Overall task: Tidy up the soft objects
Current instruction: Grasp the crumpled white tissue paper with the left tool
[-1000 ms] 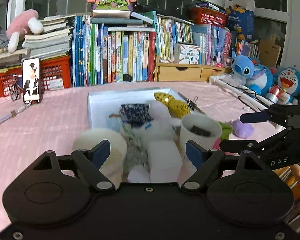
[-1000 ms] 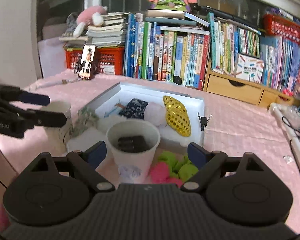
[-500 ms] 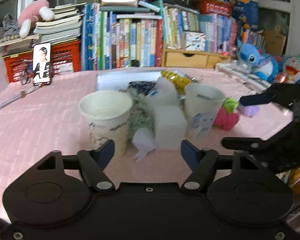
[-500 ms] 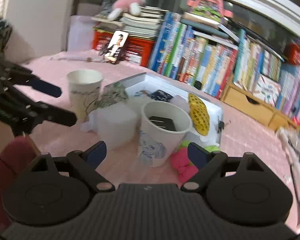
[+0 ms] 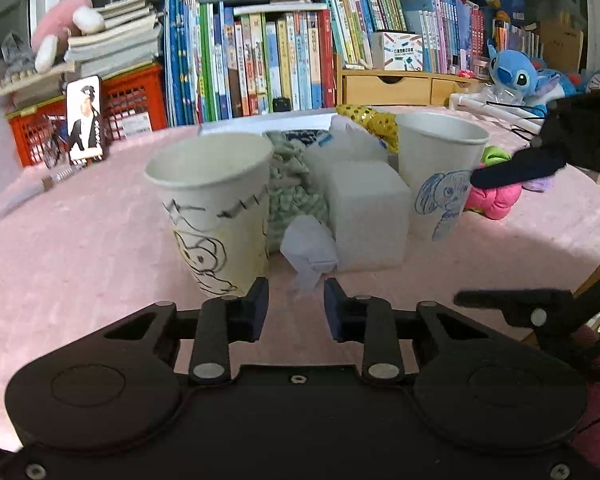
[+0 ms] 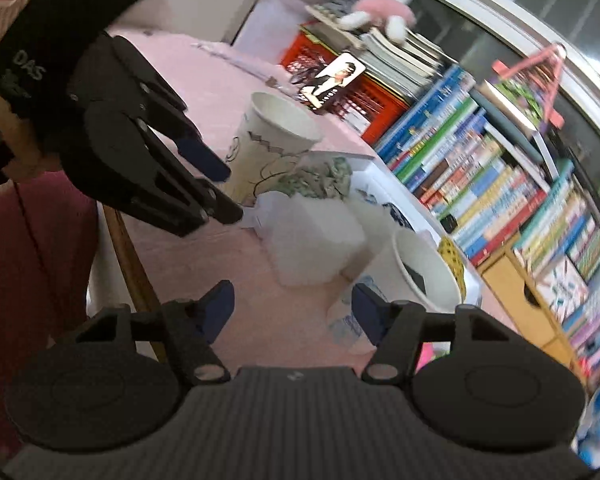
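Your left gripper [image 5: 295, 305] has just been closing; its jaws stand narrowly apart, not yet pinching the crumpled white tissue [image 5: 309, 249] just ahead between the tips. Ease forward before you squeeze, keeping clear of the paper cup [image 5: 212, 210] beside the left jaw. Your right gripper [image 6: 292, 312] has been closing too, jaws half apart on nothing, the 2nd cup [image 6: 422, 280] against its right jaw.
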Available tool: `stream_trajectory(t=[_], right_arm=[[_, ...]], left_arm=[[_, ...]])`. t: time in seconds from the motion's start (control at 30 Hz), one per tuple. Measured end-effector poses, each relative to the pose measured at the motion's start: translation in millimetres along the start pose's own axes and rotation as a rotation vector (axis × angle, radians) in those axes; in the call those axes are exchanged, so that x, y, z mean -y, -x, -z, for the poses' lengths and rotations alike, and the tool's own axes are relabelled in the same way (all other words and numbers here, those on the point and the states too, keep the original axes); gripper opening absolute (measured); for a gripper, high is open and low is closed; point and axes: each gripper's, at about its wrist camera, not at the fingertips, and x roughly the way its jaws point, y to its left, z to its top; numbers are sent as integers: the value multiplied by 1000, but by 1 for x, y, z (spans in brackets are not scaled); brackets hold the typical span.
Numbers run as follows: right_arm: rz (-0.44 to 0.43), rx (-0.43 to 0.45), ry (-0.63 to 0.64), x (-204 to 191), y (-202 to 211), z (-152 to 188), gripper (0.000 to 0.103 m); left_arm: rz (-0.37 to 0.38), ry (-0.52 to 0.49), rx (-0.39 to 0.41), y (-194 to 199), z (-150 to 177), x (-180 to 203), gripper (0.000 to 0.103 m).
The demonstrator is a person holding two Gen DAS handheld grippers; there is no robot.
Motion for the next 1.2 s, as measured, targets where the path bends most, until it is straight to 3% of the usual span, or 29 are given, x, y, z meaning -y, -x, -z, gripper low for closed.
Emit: stream_trajectory(t=[0.13, 0.27, 0.53, 0.8, 0.87, 0.9, 0.93, 1.2], right_arm=[[28, 10, 71, -1, -8, -6, 75], [37, 19, 125, -5, -18, -12, 75], [46, 14, 145, -2, -37, -20, 75], [37, 10, 140, -1, -51, -23, 68], [40, 5, 139, -1, -55, -24, 64], [46, 5, 139, -1, -56, -24, 62], [56, 5, 138, -1, -57, -23, 45], [63, -3, 123, -4, -45, -14, 39]], left_arm=[[0, 17, -4, -9, 1, -3, 24], [12, 39, -1, -14, 1, -5, 12], [21, 47, 6, -8, 8, -6, 3], [25, 63, 10, 3, 12, -10, 3], [15, 44, 22, 4, 12, -9, 9], [9, 37, 26, 3, 11, -7, 9], [7, 33, 30, 3, 11, -6, 9], [20, 17, 36, -8, 7, 4, 19]])
